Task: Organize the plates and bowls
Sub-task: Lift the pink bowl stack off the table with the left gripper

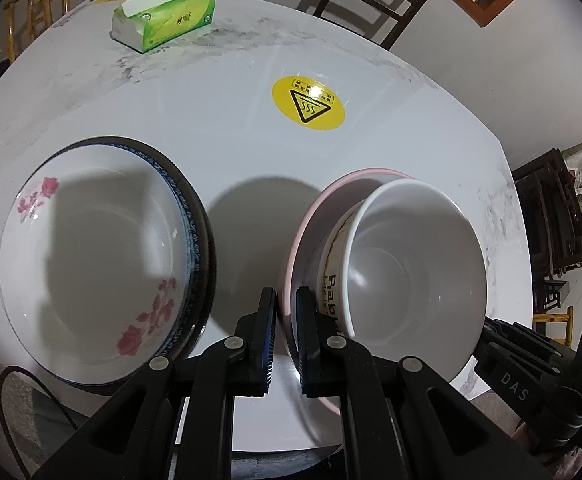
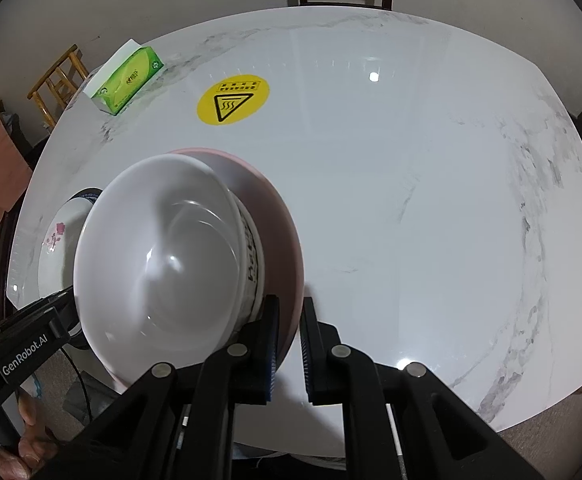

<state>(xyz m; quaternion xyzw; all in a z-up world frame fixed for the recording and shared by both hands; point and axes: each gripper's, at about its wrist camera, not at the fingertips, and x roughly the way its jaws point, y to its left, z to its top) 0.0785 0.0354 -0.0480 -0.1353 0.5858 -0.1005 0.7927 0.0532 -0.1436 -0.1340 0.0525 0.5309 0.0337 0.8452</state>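
You have both grippers clenched on the rim of the shallow pink plate [image 1: 303, 240]: the left gripper [image 1: 287, 304] pinches its near-left edge, and the right gripper [image 2: 289, 312] pinches its near-right edge, so the plate is carried between your 2 hands. The white ceramic bowl with dark lettering on its side [image 1: 411, 256] sits inside that pink plate, and the shadow under them on the white marble-patterned counter [image 1: 211, 120] suggests the pair is off the surface, though you cannot be sure from these views. To the left, well clear of the pink plate, the white deep plate with pink flowers [image 1: 91, 264] rests nested on a dark blue-rimmed plate [image 1: 199, 240] on the counter. So 2 small stacks already exist, 1 in your grip and 1 set down. What seems left is to bring them together or park the held stack neatly beside the other. The green tissue pack [image 1: 167, 20] and the round yellow warning sticker [image 1: 308, 103] lie far across the counter, out of your way.
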